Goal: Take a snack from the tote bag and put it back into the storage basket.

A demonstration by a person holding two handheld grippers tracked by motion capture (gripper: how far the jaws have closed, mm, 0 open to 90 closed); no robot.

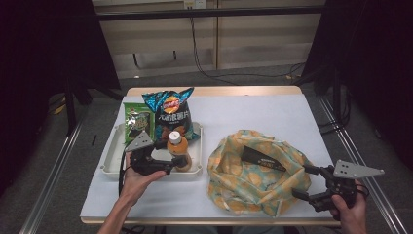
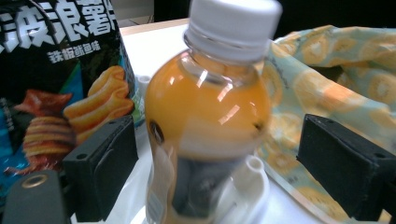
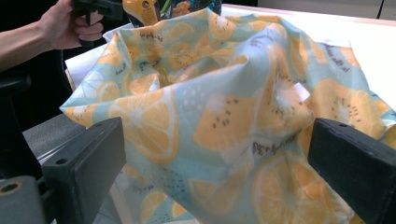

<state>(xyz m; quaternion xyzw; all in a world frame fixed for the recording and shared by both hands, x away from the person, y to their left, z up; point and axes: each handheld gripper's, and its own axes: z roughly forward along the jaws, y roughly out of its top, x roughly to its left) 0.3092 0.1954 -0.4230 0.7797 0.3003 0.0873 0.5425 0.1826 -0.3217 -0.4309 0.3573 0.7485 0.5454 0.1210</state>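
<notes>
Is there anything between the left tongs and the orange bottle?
Nothing visible. The orange bottle stands in the white tray, already between the open jaws of the left tongs, with gaps on both sides. The chips bag is behind it.

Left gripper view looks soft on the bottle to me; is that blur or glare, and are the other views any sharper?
Left gripper view: the orange bottle is blurred, too close to the lens, with white glare streaks on its shoulder; the chip bag print is sharper. Right gripper view: the fruit-print bag is fairly crisp, evenly lit. High view: table well lit, surroundings dark.
</notes>
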